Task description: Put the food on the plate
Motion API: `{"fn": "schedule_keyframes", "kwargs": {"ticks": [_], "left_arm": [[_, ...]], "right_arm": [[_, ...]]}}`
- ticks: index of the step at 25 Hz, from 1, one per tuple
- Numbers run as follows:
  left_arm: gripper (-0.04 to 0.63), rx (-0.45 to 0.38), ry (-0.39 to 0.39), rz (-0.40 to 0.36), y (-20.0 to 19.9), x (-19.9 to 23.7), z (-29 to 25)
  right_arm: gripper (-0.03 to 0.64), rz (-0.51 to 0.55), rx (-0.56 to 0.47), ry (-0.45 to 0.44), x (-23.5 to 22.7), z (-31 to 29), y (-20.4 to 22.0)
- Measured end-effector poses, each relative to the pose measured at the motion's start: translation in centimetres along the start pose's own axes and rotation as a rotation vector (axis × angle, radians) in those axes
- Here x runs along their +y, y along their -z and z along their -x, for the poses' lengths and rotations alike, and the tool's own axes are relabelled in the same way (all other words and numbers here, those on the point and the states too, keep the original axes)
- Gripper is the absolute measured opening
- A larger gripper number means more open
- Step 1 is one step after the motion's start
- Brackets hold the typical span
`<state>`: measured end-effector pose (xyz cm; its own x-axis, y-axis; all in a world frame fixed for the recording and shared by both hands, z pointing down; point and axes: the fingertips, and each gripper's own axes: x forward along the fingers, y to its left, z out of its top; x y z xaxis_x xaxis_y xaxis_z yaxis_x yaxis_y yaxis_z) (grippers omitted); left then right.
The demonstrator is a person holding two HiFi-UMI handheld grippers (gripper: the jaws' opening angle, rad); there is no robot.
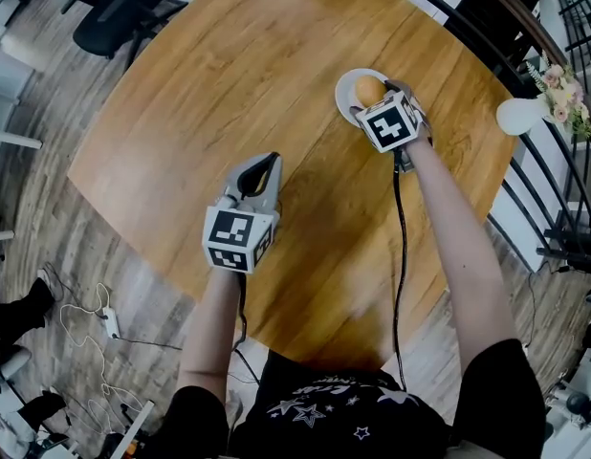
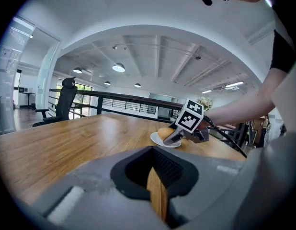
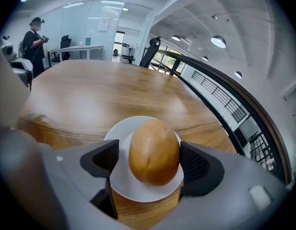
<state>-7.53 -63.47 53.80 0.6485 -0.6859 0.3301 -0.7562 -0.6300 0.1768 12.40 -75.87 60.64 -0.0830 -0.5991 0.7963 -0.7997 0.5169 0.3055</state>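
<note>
A golden-brown bun (image 1: 369, 89) lies on a small white plate (image 1: 344, 92) at the far right part of the round wooden table (image 1: 229, 84). My right gripper (image 1: 374, 99) points down over the plate, open. In the right gripper view the bun (image 3: 153, 150) rests on the plate (image 3: 123, 185) between the pads of the right gripper (image 3: 150, 163), with a gap at the left pad. My left gripper (image 1: 268, 161) hovers near the table's middle, shut and empty. Its view looks past the closed tips of the left gripper (image 2: 154, 150) toward the plate (image 2: 159, 141).
A white vase (image 1: 518, 114) with pale flowers (image 1: 563, 88) stands at the table's right edge, near a black railing (image 1: 525, 36). An office chair (image 1: 119, 12) sits beyond the far left edge. A person (image 3: 33, 37) stands far off. Cables (image 1: 95, 323) lie on the floor.
</note>
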Motion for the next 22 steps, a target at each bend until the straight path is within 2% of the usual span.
{"fn": "schedule_keyframes", "kwargs": {"ticks": [3, 10, 13, 22], "left_arm": [[0.002, 0.002, -0.002, 0.004, 0.0, 0.1, 0.2], [0.002, 0.008, 0.000, -0.002, -0.2, 0.0, 1.0], [0.002, 0.022, -0.001, 0.000, -0.1, -0.1, 1.4], [0.002, 0.010, 0.009, 0.008, -1.1, -2.5, 4.1]], "right_arm": [[0.403, 0.006, -0.001, 0.015, 0.0, 0.1, 0.0], [0.413, -0.072, -0.046, 0.017, 0.0, 1.3, -0.3], [0.416, -0.065, -0.026, 0.016, 0.5, 2.2, 0.6], [0.414, -0.116, -0.101, 0.009, 1.4, 7.6, 0.9]]}}
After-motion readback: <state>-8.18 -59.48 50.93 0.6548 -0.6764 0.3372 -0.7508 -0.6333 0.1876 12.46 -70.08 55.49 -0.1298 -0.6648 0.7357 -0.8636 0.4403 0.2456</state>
